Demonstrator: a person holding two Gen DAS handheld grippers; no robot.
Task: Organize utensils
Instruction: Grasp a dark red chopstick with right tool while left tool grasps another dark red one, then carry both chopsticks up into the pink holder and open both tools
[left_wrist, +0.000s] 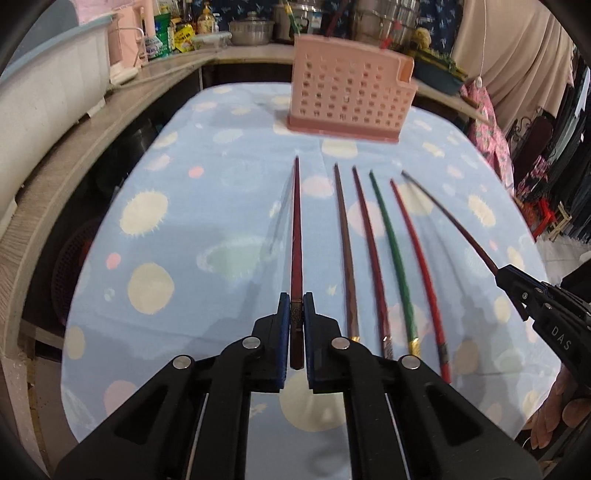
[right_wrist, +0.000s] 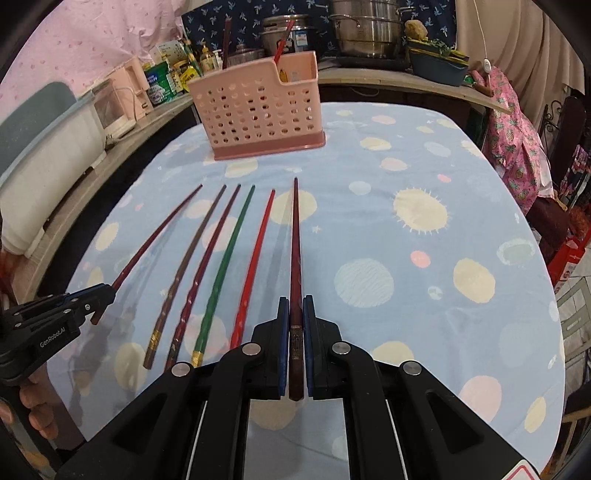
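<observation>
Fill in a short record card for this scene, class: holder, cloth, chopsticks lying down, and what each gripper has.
holder: pink perforated utensil holder, upright at the far end of the table, two chopsticks already standing in it
surface: blue spotted tablecloth
lying on cloth: brown chopstick, maroon chopstick, green chopstick, red chopstick, side by side
left gripper: shut on dark red chopstick
right gripper: shut on second dark red chopstick

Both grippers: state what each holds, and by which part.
Left gripper and right gripper each clamp a dark red chopstick near its thick end.
</observation>
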